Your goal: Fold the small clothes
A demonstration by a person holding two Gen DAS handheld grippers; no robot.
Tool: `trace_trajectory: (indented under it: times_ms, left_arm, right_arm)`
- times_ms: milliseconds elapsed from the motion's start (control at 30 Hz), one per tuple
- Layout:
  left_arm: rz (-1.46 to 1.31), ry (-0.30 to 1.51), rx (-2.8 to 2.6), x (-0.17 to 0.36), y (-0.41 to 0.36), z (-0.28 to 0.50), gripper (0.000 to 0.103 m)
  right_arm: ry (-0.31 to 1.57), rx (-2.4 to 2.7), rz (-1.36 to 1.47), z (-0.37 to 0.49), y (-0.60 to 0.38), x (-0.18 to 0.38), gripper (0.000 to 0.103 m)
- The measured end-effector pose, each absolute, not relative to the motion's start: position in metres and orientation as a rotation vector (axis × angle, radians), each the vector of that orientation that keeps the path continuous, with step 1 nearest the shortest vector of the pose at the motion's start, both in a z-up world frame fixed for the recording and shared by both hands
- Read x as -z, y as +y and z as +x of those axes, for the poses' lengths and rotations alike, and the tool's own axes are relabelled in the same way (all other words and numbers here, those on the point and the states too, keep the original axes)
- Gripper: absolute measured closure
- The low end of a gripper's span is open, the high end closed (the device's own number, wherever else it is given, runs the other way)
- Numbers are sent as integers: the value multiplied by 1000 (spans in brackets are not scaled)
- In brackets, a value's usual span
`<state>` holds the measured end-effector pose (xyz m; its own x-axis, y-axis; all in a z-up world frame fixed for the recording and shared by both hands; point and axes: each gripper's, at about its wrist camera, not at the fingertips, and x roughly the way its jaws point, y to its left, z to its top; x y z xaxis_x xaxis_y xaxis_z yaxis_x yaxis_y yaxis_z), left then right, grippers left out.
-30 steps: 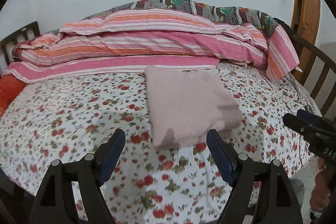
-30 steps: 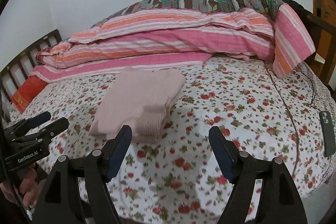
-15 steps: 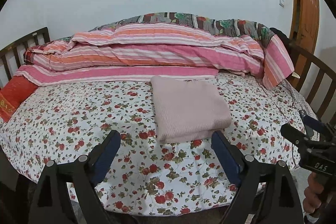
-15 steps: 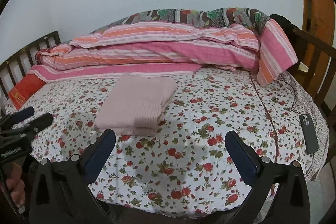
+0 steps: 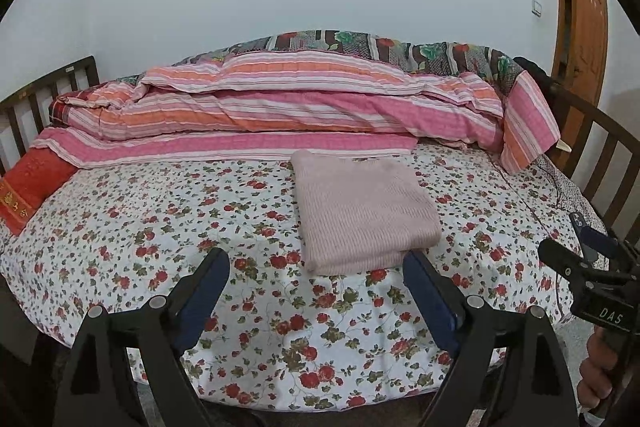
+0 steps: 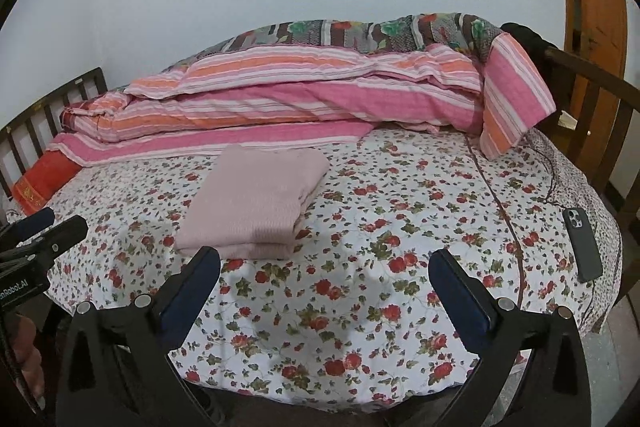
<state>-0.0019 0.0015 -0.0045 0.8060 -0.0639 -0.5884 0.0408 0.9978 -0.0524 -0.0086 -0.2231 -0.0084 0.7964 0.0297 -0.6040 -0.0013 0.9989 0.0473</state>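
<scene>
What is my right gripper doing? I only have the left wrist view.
Observer: The right gripper is open and holds nothing; the folded pink garment lies ahead, to its left.
Operator: Does the fold look tidy on the garment's right side?
Observer: Yes, the stacked layers line up along that edge and lie flat on the floral sheet.
Operator: Anything near the bed's right edge?
Observer: A dark phone lies there with its camera side up, well apart from the garment.
</scene>
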Motion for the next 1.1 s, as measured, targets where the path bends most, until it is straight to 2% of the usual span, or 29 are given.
trace_trajectory:
  times_ms: [1100]
  left_arm:
    - [-55, 628, 61, 3, 9, -1, 15]
  right_arm:
    - [650, -20, 37, -11, -212, 10, 1]
